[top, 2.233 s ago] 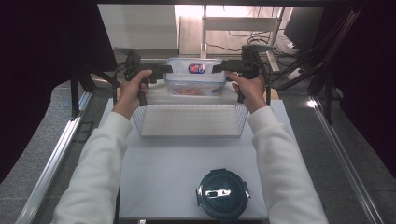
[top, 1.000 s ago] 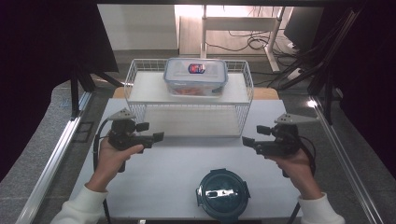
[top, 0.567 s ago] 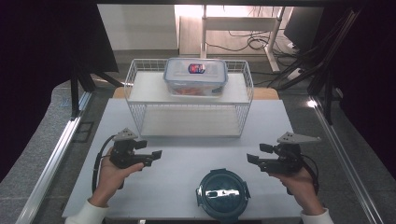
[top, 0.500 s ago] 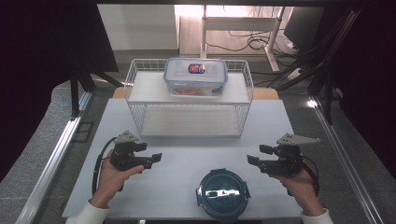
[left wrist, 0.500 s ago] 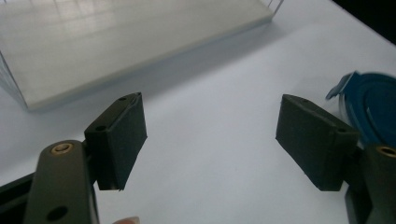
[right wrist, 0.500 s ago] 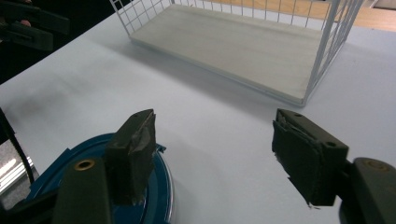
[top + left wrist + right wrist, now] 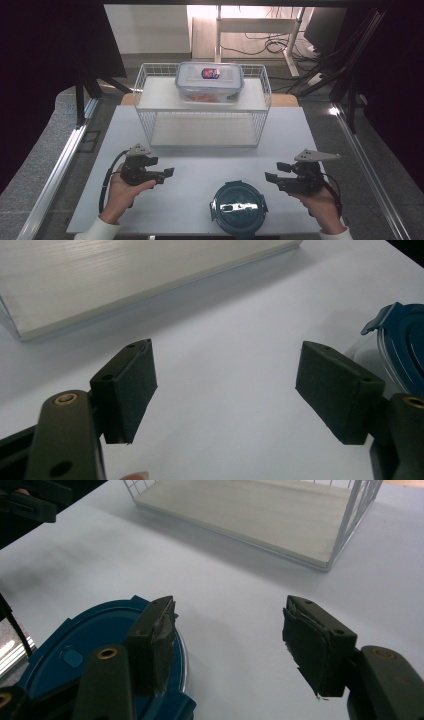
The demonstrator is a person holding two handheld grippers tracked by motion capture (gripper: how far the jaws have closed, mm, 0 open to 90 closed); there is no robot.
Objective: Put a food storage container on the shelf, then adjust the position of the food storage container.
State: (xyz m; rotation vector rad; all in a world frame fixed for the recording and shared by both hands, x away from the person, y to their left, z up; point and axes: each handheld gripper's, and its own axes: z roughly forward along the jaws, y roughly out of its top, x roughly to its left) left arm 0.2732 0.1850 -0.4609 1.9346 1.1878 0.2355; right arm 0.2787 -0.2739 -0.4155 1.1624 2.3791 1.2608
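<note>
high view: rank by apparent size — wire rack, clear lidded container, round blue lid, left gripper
1. wire rack, largest by far.
2. clear lidded container, sitting on the rack's top shelf.
3. round blue lid. It looks close to the container in size and lies nearer the camera, so 2 versus 3 is unsure.
4. left gripper, smallest.

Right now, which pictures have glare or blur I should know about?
High view: bright overexposed floor patch at the top, and glare on the round blue lid. Left gripper view: the near jaws look soft while the table is sharper. Right gripper view: evenly lit, with soft shadows under the wire rack.
</note>
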